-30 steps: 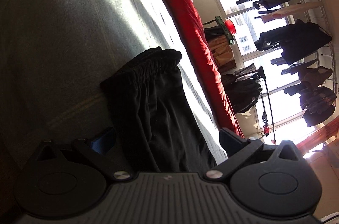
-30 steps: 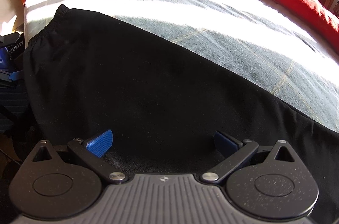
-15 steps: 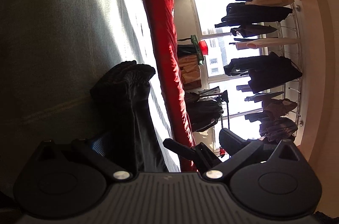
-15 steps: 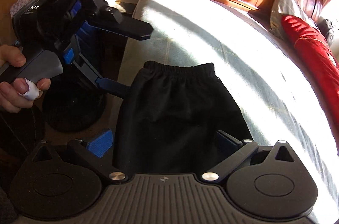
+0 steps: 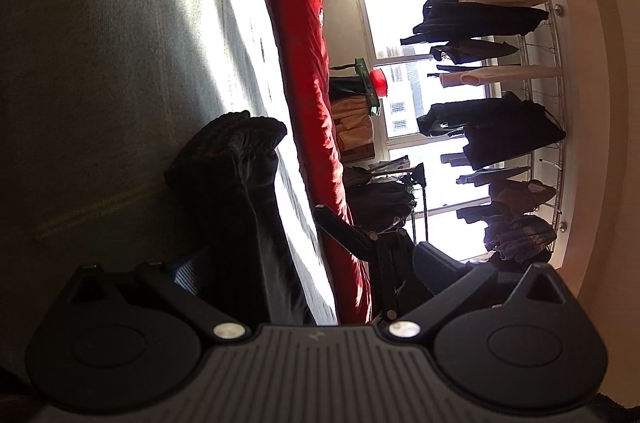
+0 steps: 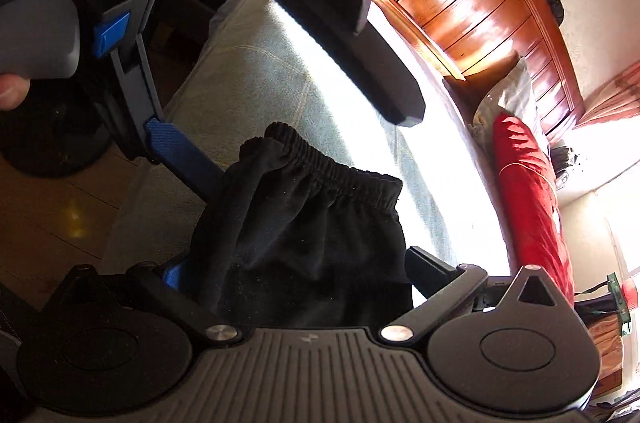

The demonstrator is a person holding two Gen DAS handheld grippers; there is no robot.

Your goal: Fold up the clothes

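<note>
A black garment point(image 5: 240, 191) with an elastic waistband point(image 6: 340, 179) lies bunched on the grey-green checked bed sheet point(image 5: 100, 63). My left gripper point(image 5: 310, 265) is open, and the cloth runs between its wide-spread jaws. My right gripper point(image 6: 300, 267) is also open, with the garment's body filling the gap between its fingers. In the right wrist view the left gripper point(image 6: 308, 147) looms close at the top left. Its blue-padded finger point(image 6: 176, 147) reaches the garment's left edge and its black finger point(image 6: 340, 7) is above the waistband. One right gripper finger point(image 5: 344, 233) shows in the left view.
A red quilt point(image 5: 312, 83) runs along the far side of the bed, with a wooden headboard point(image 6: 460, 7) and a pillow point(image 6: 508, 95) beyond. Dark clothes hang on a rack point(image 5: 492, 127) by the window. A person's hand point(image 6: 12, 91) holds the left gripper's handle. The floor point(image 6: 60, 215) is to the left.
Both grippers have swung round and drawn close together at the waistband end. The garment, spread flat a second ago, is now bunched and narrower. Both jaws stayed wide apart.
</note>
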